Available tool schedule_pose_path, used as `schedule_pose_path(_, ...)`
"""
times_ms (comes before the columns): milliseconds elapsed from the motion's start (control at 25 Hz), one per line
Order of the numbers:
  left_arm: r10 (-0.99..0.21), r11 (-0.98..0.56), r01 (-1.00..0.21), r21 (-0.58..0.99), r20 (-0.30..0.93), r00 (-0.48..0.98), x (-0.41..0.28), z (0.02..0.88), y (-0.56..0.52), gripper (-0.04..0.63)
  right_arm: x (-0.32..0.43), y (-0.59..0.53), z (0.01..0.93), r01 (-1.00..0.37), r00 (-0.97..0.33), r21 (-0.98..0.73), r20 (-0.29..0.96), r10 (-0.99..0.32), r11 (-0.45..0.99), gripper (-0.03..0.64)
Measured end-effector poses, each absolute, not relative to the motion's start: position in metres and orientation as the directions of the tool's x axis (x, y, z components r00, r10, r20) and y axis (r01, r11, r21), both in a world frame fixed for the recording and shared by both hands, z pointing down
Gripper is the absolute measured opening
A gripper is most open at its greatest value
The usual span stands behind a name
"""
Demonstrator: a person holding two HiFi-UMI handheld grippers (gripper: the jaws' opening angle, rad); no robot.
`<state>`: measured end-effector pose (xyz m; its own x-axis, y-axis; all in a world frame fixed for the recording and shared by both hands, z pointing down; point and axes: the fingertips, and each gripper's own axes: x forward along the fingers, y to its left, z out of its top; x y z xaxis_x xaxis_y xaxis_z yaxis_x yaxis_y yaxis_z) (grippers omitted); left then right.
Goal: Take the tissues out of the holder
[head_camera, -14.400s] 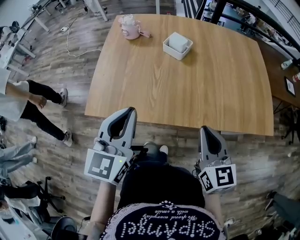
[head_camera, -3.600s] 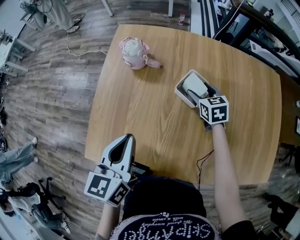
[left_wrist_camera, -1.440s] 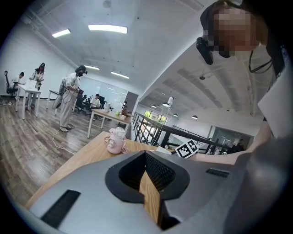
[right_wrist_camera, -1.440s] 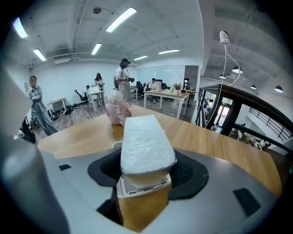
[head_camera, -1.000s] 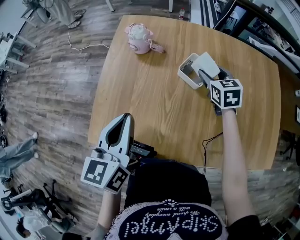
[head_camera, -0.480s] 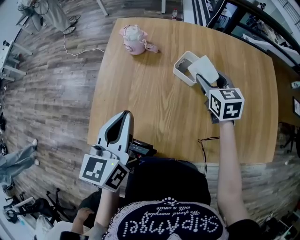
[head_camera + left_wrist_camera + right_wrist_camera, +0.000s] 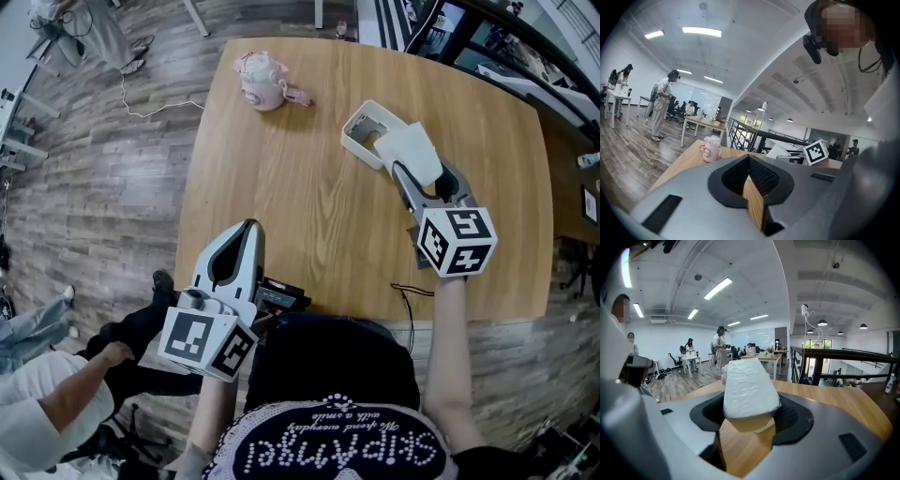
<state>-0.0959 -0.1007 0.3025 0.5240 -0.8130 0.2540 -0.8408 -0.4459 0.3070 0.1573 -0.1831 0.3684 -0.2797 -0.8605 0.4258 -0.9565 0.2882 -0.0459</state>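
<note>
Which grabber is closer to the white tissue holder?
Right. The right gripper, gripping the white tissue pack, hovers beside the white rectangular holder; the left gripper is far back, by the near edge of the table.

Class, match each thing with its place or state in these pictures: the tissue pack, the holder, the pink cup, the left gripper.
Things:
1. tissue pack
2. holder
3. pink cup
4. left gripper

Places and states:
A. near the far left corner of the table
B. jaws together with nothing between them, by the table's near edge
C. clamped in the right gripper, raised above the table
D. white, standing on the table beside the raised pack

Pairs: 1-C, 2-D, 3-A, 4-B
</note>
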Motion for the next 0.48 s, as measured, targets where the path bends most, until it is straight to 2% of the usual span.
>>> schedule_pose_path(480, -0.802, -0.462, -0.833, 0.305, 0.256, 0.539, -0.094, 0.307, -0.096, 0.005, 0.15, -0.149, 0.344, -0.956, -0.291, -0.067, 0.372, -0.882, 0.287, 0.281)
